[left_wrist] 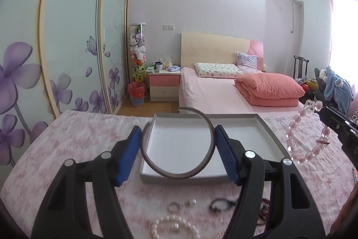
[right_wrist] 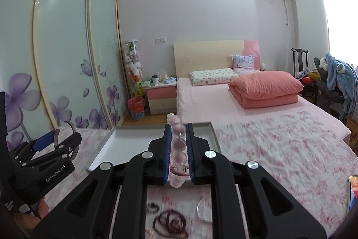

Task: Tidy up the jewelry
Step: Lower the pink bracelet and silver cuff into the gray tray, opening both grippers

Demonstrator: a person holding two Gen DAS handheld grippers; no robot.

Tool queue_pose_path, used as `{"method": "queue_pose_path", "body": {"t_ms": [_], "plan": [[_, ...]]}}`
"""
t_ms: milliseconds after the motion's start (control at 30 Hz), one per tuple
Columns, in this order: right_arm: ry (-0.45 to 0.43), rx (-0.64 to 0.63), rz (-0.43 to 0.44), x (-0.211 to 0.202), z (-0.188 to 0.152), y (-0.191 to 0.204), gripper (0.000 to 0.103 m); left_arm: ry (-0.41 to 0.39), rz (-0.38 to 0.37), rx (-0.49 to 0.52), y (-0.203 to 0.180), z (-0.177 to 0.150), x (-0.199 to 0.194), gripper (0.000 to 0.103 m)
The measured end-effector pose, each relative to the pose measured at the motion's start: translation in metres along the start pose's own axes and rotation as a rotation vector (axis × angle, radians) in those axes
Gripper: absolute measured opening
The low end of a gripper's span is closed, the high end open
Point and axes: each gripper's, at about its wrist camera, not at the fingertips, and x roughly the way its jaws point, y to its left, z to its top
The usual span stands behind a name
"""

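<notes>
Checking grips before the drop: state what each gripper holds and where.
Left gripper: open bangle, pinched across its sides. Right gripper: pink bead bracelet, clamped on beads near its clasp.

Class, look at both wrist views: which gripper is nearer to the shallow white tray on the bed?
Left. The left gripper, gripping a thin open metal bangle, hangs over the shallow white tray. The right gripper, clamping a pink bead bracelet, sits beside its right edge.

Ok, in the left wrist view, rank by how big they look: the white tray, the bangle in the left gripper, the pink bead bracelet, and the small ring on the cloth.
1. white tray
2. bangle, inflated by closeness to the camera
3. pink bead bracelet
4. small ring, blurred but clearly smallest
</notes>
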Motion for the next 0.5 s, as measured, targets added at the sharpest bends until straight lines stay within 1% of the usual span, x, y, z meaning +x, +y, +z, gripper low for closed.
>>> {"method": "queue_pose_path", "body": {"t_ms": [133,300,500], "plan": [[-0.012,0.006,-0.029,0.025,0.003,-0.003,0.014,-0.008,0.000,0.019,-0.001,0.004,0.028,0.065],[-0.009,0.004,-0.057,0.052,-0.001,-0.003,0.014,-0.013,0.018,0.039,-0.001,0.005,0.060,0.065],[0.034,-0.008,-0.079,0.088,-0.006,0.004,0.014,0.009,0.015,0.065,-0.005,0.005,0.092,0.065]]}}
